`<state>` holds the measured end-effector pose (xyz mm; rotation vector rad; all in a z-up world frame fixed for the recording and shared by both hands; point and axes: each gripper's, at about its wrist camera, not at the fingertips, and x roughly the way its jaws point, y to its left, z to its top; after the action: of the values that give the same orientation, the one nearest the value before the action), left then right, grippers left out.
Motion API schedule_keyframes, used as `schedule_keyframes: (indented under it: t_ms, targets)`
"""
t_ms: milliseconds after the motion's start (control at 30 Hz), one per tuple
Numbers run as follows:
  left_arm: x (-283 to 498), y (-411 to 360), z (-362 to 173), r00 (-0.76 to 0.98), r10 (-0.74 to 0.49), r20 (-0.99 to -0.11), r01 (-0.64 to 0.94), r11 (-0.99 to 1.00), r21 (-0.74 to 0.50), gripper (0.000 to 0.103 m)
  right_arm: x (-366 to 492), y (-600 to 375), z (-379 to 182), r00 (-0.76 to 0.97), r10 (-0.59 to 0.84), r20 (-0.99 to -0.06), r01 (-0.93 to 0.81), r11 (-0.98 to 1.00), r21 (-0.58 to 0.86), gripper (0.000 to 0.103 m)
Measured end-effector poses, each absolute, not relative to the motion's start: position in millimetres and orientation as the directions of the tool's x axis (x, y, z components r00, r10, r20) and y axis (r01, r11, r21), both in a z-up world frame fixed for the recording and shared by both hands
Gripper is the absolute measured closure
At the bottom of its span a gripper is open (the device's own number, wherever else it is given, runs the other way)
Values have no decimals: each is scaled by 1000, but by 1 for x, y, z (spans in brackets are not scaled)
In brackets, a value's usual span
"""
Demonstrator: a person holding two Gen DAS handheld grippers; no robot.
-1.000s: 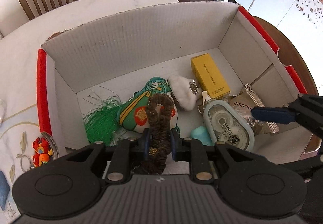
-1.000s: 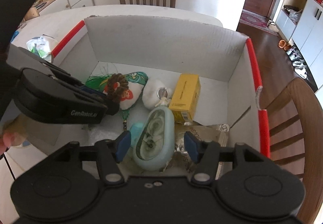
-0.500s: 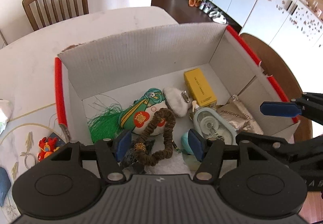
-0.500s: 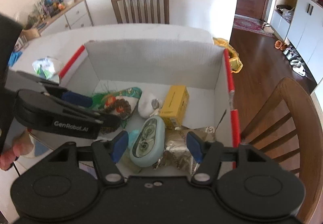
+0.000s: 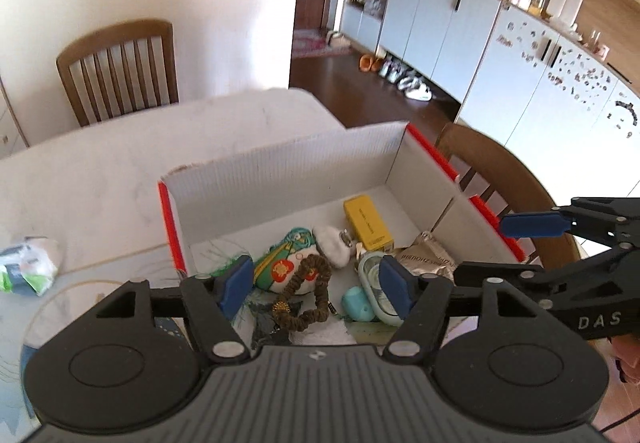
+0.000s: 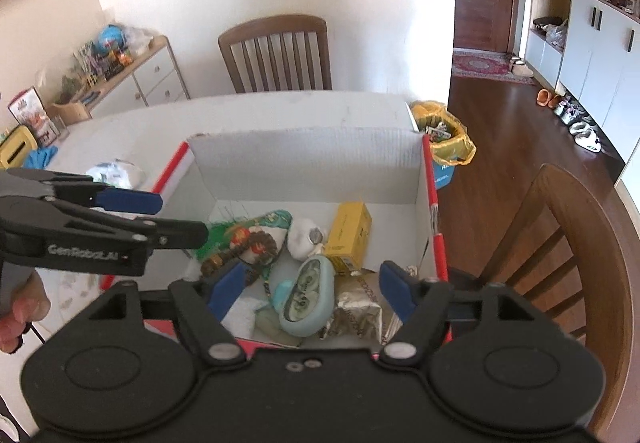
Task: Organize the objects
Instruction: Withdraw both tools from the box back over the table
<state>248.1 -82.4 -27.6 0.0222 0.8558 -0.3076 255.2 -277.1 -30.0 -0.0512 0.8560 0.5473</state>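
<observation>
The left gripper (image 5: 316, 289) hangs above the near end of the white cardboard box (image 5: 280, 171), its jaws opening and nothing between the blue pads (image 5: 236, 285). Directly below the gap lies the brown beaded bracelet (image 5: 308, 293), looped on the box floor and partly over a green embroidered pouch (image 5: 282, 263). The right gripper (image 6: 310, 289) also hovers over the box with jaws opening and nothing between them; under it sits a pale blue oval case (image 6: 310, 297), with a small turquoise piece (image 6: 282, 293) touching its left side and a crinkled foil packet (image 6: 358, 307) on its right. Farther in, a white coin purse (image 6: 306, 239) lies between the pouch and a yellow carton (image 6: 348, 235). The box has red-edged side flaps (image 6: 436, 239) and stands on a white table (image 5: 120, 171). To the left of the box a crumpled plastic bag (image 5: 26, 267) rests on the table. Wooden chairs (image 6: 276, 51) stand at the far and right sides.
</observation>
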Motion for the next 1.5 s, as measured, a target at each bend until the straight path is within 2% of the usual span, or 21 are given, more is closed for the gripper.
schedule_keyframes:
  t_ms: [200,367,833,1300,1333,1400,1500]
  targets:
    - [229,-71,-7,655,-268,-706,302,950,-81,23,242,-267,-17,547,463,-698,-476,858,196,16]
    - [218,-52,0,673,-263,-691,289,954,-82,14,231,-257,-9,560,500,-661,-482,845,230,1]
    - [201,30,-2,698,-219,-682,233,970,-72,14,203,-178,-3,544,545,-638,-523,815,250,1]
    - [207,127,-23,694,-204,-690,202,976,-86,14,189,-85,-25,518,520,-679,-506,826,247,1]
    - [209,132,-26,692,-203,-693,202,976,-84,12,189,-79,-27,517,516,-683,-504,829,245,1]
    - [212,143,-31,685,-205,-699,205,975,-85,1,188,-66,-33,519,499,-694,-501,835,226,1]
    - [219,156,-39,684,-199,-702,204,976,-79,0,189,-48,-41,521,471,-712,-502,844,191,1]
